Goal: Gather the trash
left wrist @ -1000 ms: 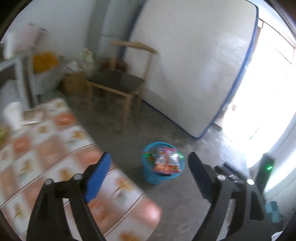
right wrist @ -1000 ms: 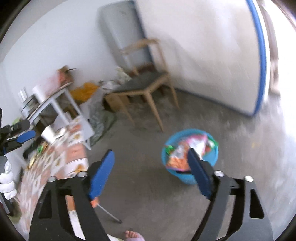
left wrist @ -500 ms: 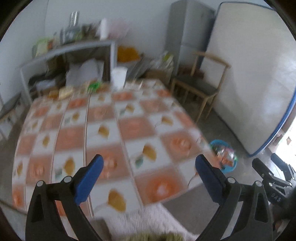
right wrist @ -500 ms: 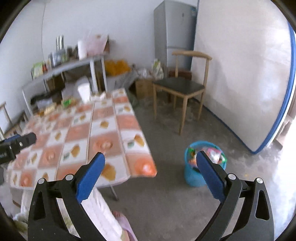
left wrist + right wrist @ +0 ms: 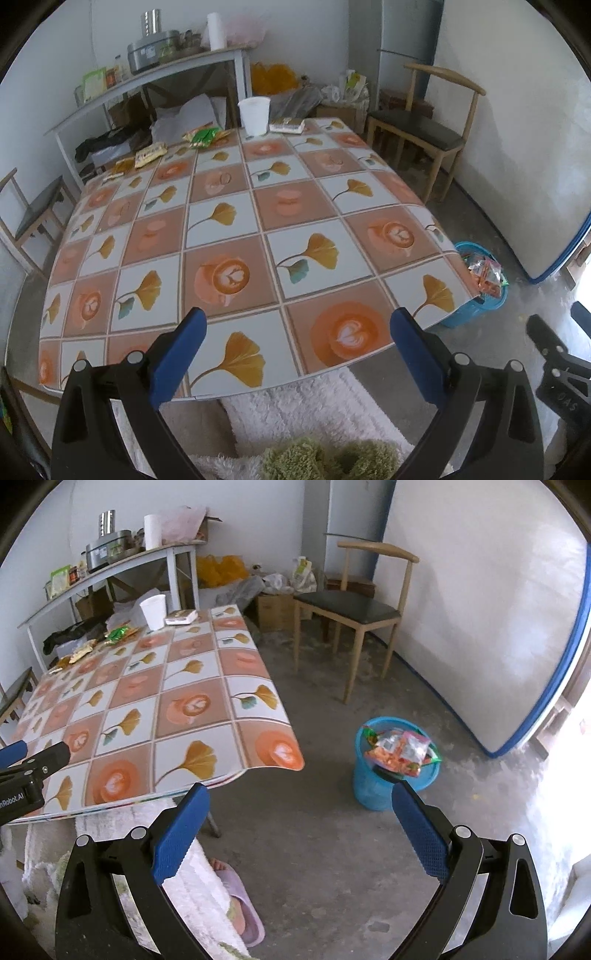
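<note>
Since a second ago both cameras have swung away from the blue trash bin [image 5: 391, 771] toward the table [image 5: 280, 206], which now fills the left wrist view. The left gripper [image 5: 295, 354] hangs over the table's near edge with its blue-padded jaws spread wide and nothing between them. The right gripper [image 5: 295, 827] is likewise released and empty, held over the concrete floor between the table corner and the bin.

The bin stands on the floor off the table's right corner, stuffed with bright snack wrappers [image 5: 402, 751]. More trash lies along the table's far edge: a green packet [image 5: 205, 136], a yellow packet [image 5: 149, 154] to its left, and smaller wrappers beyond that. A white cup [image 5: 254, 115] and a flat white box [image 5: 287, 124] sit near the far corner. A wooden chair [image 5: 351, 609] stands by the wall.
</note>
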`<state>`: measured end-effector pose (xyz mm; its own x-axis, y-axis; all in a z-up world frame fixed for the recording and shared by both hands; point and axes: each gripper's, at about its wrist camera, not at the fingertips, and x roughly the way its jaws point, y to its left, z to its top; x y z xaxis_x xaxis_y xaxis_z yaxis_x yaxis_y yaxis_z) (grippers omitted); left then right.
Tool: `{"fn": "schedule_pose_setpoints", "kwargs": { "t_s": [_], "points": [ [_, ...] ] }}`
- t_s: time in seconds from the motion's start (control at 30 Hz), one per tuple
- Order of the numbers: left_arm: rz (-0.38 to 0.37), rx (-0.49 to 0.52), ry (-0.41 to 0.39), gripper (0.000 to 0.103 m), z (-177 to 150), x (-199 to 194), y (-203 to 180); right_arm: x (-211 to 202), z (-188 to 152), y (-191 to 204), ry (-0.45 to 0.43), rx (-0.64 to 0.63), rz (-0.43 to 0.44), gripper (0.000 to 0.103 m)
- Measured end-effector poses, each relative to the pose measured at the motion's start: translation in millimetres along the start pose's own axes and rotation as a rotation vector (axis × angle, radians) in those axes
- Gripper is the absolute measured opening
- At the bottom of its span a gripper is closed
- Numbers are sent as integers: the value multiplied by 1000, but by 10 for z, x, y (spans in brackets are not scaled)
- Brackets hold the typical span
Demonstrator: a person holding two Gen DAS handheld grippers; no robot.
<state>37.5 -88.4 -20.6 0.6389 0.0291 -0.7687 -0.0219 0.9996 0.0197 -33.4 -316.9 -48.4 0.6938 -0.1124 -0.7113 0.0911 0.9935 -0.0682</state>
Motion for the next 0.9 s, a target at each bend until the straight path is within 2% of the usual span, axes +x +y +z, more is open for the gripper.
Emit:
{"fn": "schedule_pose_setpoints", "kwargs": {
  "t_s": [0.23, 0.9],
  "points": [
    [-2, -12, -9, 97, 48, 3, -4, -13, -5, -123, 8, 11, -37, 95],
    [-19, 12, -11, 97, 71, -81, -124, -22, 10, -247, 5, 22, -44, 95]
  ]
}}
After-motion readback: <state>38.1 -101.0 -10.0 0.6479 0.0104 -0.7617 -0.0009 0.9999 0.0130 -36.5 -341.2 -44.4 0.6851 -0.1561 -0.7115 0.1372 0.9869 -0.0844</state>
